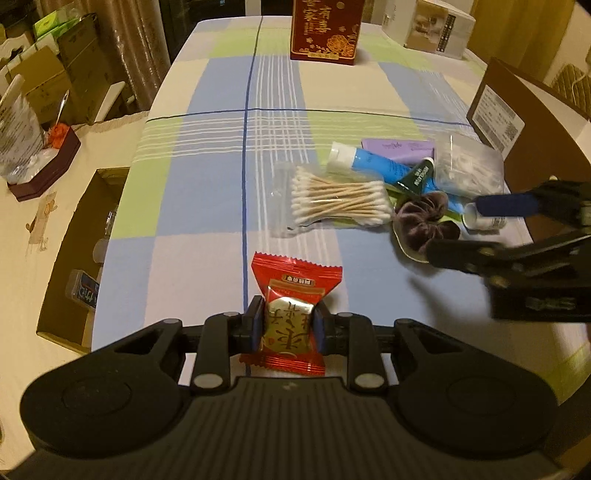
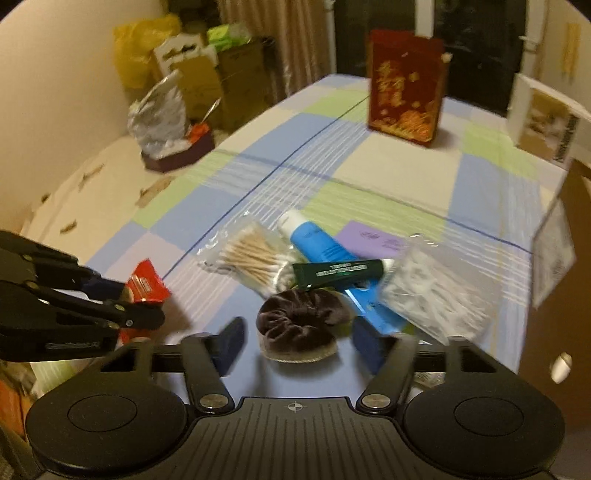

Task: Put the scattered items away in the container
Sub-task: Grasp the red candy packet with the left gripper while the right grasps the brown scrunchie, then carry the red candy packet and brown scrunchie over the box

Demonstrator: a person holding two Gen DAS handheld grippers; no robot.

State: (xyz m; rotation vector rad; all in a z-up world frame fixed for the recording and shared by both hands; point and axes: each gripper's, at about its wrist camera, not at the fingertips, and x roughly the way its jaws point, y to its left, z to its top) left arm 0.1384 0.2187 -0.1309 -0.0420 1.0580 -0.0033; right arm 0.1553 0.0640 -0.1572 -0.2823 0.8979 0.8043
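My left gripper [image 1: 290, 325] is shut on a red candy packet [image 1: 295, 280], held just above the checked tablecloth; the right wrist view shows that gripper [image 2: 140, 306] at the left with the packet [image 2: 147, 286]. My right gripper [image 2: 300, 343] is open, its fingers either side of a dark velvet scrunchie [image 2: 299, 321]. Behind the scrunchie lies a heap: a bag of cotton swabs [image 2: 255, 258], a blue tube [image 2: 321, 247], a green tube [image 2: 340, 275], a purple packet [image 2: 373, 236] and a clear bag of white pieces [image 2: 436, 295]. A brown cardboard box [image 1: 535, 122] stands at the right.
A red gift box [image 1: 325, 33] and a white carton [image 1: 439, 29] stand at the table's far end. Another open cardboard box [image 1: 81, 258] sits below the table's left edge. A small white bottle [image 1: 484, 219] lies by the right gripper [image 1: 453, 229].
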